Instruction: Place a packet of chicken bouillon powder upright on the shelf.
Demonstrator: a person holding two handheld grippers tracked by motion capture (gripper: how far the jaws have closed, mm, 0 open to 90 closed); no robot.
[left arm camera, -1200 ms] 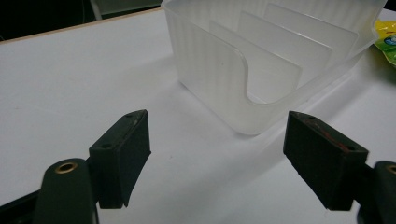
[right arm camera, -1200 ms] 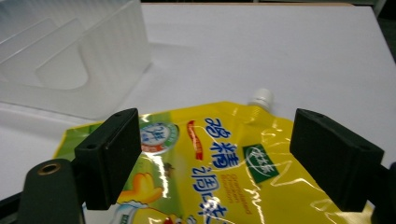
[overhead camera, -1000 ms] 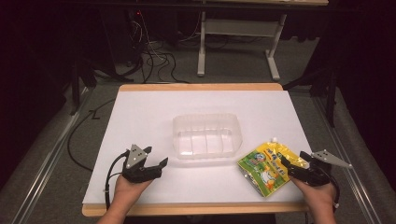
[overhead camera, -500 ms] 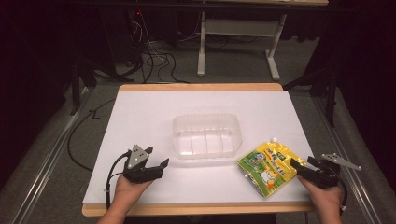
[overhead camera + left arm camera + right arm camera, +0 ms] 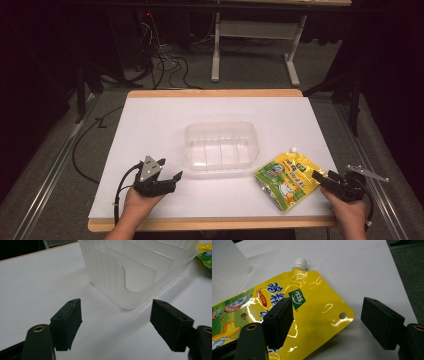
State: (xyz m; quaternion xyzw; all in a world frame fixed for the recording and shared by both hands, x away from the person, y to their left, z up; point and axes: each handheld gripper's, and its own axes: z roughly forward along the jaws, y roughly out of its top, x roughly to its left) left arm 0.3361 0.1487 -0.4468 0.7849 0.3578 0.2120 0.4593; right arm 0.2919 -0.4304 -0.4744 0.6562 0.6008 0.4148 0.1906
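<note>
A yellow spouted pouch (image 5: 286, 180) with a white cap (image 5: 293, 149) lies flat on the white table top (image 5: 150, 125), right of a clear plastic container (image 5: 221, 146). My right gripper (image 5: 320, 179) is low at the pouch's right corner. In the right gripper view its jaws (image 5: 327, 312) have just been closing but still stand apart. One jaw is over the pouch (image 5: 312, 302), the other over bare table, and the pouch's edge lies between them unpressed. My left gripper (image 5: 172, 181) rests open at the front left. It points at the container (image 5: 140, 277) with nothing between its jaws (image 5: 116, 315).
The container has thin dividers inside and holds nothing. The table's wooden front edge (image 5: 215, 223) runs just before both hands, and its right edge is close to the right gripper. Cables (image 5: 165, 65) and a desk frame (image 5: 250, 35) are on the floor behind.
My right hand has sunk a little and shifted right, settling at the pouch's right corner. The left gripper, the pouch and the container have kept still.
</note>
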